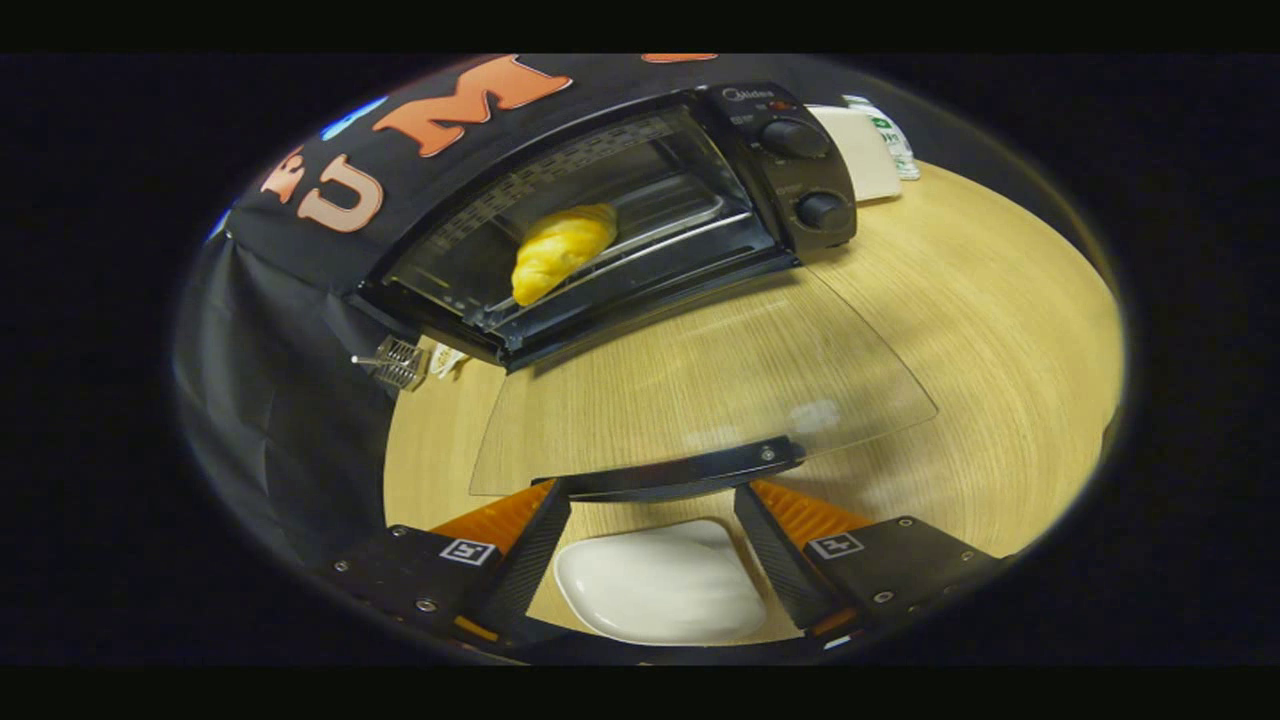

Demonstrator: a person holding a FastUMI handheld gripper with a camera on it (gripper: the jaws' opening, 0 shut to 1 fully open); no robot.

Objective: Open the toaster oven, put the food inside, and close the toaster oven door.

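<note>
- The counter (1000, 330) was pale wood, and everything sat on it.
- The toaster oven (610, 215) was a black box with two round knobs on its right side. It stood far beyond the gripper, close to the booth's dark wall.
- The door (700, 390) was clear glass and lay open and flat over the counter. The wood showed through it.
- The handle (690, 470) was a dark bar on the door's near edge. It lay just ahead of the fingertips.
- The gripper (652, 500) had its fingers wide apart. They held nothing.
- The plate (660, 585) was white and bare. It sat on the counter between the two fingers.
- The bread (562, 250) was golden yellow and shaped like a croissant. It lay on the wire rack inside the toaster oven, well past the fingers.
</note>
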